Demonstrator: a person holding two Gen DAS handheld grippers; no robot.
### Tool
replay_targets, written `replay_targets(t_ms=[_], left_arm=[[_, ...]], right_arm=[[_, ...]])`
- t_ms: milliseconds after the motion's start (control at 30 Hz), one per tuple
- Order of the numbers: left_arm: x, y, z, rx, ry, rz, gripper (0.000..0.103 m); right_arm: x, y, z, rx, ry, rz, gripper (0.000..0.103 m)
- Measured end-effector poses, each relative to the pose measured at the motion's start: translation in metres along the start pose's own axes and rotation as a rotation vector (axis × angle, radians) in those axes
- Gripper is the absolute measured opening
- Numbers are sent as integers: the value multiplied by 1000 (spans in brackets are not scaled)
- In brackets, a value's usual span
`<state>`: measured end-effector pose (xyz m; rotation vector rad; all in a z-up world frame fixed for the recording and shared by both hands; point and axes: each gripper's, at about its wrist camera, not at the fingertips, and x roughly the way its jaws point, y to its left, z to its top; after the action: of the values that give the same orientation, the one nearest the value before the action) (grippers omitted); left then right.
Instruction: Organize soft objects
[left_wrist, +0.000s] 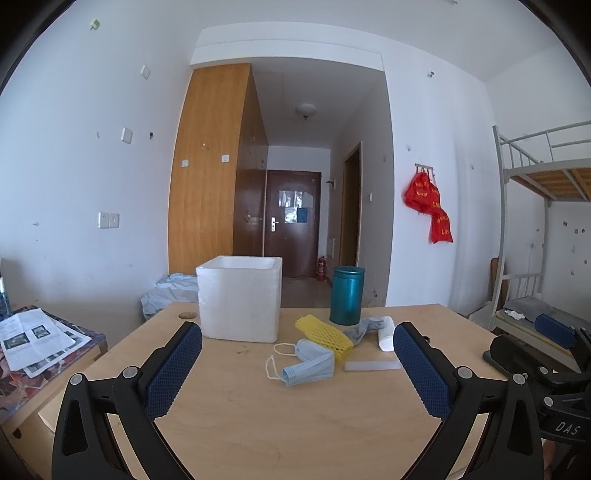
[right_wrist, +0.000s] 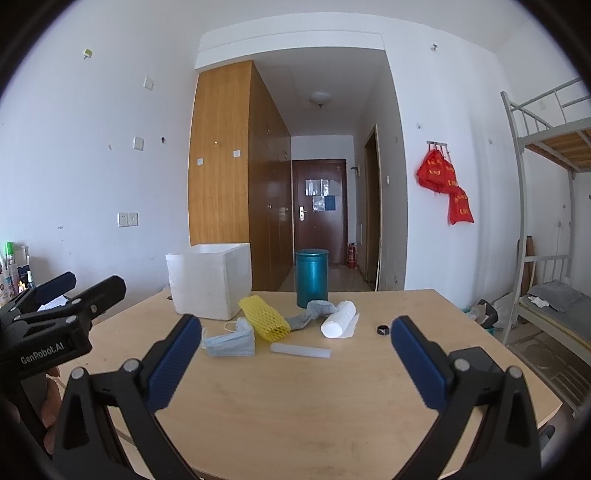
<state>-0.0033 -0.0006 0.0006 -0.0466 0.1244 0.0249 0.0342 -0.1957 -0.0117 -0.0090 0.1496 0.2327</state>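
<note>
A white foam box stands open-topped at the back left of the wooden table. In front of it lie a blue face mask, a yellow foam net sleeve, a grey sock, a white cloth roll and a clear plastic strip. My left gripper is open, hovering short of the mask. My right gripper is open too, near the strip.
A teal canister stands behind the soft items. A small black ring lies right of the roll. Papers cover a side table at left. A bunk bed stands at right.
</note>
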Motion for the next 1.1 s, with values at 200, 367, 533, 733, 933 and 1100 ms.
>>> replay_targets(t_ms=[200, 367, 533, 733, 933, 1100], left_arm=[[8, -2, 3, 5, 11, -1, 103], [23, -3, 6, -1, 28, -5, 103], [39, 1, 14, -19, 46, 2, 103], [59, 4, 24, -31, 63, 20, 103], [76, 6, 30, -42, 78, 17, 103], [90, 7, 34, -34, 96, 13, 103]], right_arm=[[9, -3, 3, -4, 3, 4, 103], [22, -6, 8, -2, 11, 12, 103], [36, -9, 14, -2, 29, 17, 103], [50, -17, 23, 10, 45, 14, 103], [66, -20, 31, 11, 62, 17, 103], [81, -23, 36, 17, 79, 14, 103]])
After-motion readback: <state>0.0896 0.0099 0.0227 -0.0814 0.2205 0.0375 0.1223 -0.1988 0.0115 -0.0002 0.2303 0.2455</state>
